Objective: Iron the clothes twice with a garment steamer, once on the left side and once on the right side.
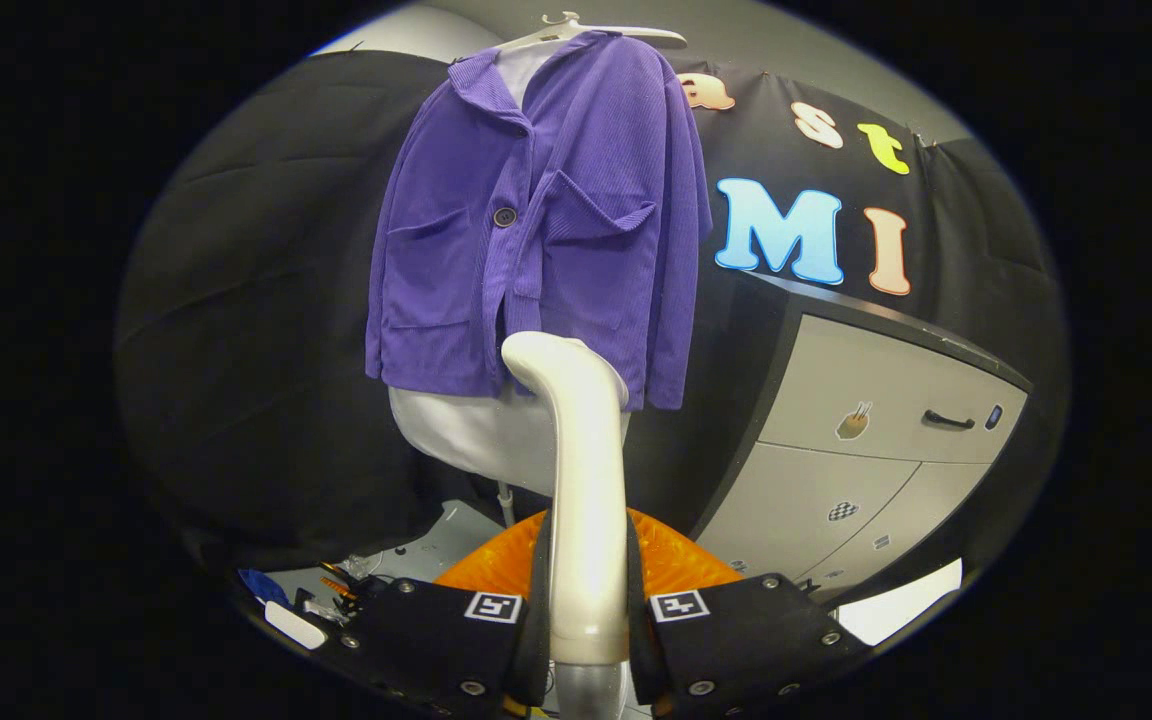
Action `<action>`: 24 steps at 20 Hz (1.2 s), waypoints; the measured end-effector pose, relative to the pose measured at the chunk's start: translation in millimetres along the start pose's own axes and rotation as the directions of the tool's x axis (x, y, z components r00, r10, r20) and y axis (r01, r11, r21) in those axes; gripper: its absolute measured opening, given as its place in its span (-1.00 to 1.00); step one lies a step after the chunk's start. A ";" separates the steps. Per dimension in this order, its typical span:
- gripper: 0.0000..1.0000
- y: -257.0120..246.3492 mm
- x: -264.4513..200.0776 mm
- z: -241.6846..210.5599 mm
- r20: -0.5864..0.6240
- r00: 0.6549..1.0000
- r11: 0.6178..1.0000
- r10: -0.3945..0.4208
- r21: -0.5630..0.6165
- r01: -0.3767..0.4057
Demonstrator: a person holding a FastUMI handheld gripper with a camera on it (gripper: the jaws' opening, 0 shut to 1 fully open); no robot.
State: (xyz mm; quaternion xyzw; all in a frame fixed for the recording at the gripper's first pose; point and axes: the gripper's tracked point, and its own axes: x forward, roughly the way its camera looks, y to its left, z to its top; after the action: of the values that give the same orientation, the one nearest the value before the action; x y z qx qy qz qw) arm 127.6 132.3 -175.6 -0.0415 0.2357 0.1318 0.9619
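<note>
And here is the garment steamer [584, 470], a pale, smooth wand standing upright, its handle pinched from both sides between the fingers of the gripper [588, 610]. The fingers sit narrow, both pressing the handle, so the grip looks firm. The steamer's curved head bends over at the top and sits right at the bottom hem of the purple corduroy jacket [536, 215]; whether the head actually touches the cloth cannot be told from here.

The jacket hangs dead ahead of the steamer on a white hanger [591, 30], buttoned at one dark button [504, 216], with patch pockets on both fronts. Its hem runs level just behind the steamer's head. A white garment [456, 430] hangs out below that hem, beside the steamer's neck on the left.

Around the jacket there is room: left of it, plain black cloth [256, 330] falls in soft folds with nothing in front of it. Right of the jacket, the sleeve edge hangs free, then comes a pale cabinet [886, 390] with a dark top edge, a black handle [948, 421] and drawer fronts stepping downward, set well apart from the jacket.

Below the jacket, just behind the fingers, an orange ribbed thing [681, 560] spreads out on both sides of the steamer's handle. Low to the left of it, small clutter [331, 590] lies on a pale floor.
</note>
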 end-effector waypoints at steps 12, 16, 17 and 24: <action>-0.36 8.4 -94.2 194.8 0.399 0.917 0.998 0.032 0.028 -0.047; -0.36 19.9 -114.0 258.2 0.488 0.870 0.998 0.063 -0.007 -0.068; -0.36 23.3 -113.8 273.5 0.506 0.860 0.997 0.073 -0.020 -0.072; -0.34 57.5 -102.9 354.3 0.583 0.804 0.992 0.113 -0.023 -0.123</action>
State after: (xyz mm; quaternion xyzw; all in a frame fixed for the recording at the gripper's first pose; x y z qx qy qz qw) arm 180.8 213.9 184.8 0.0234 -0.0674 0.1956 0.9781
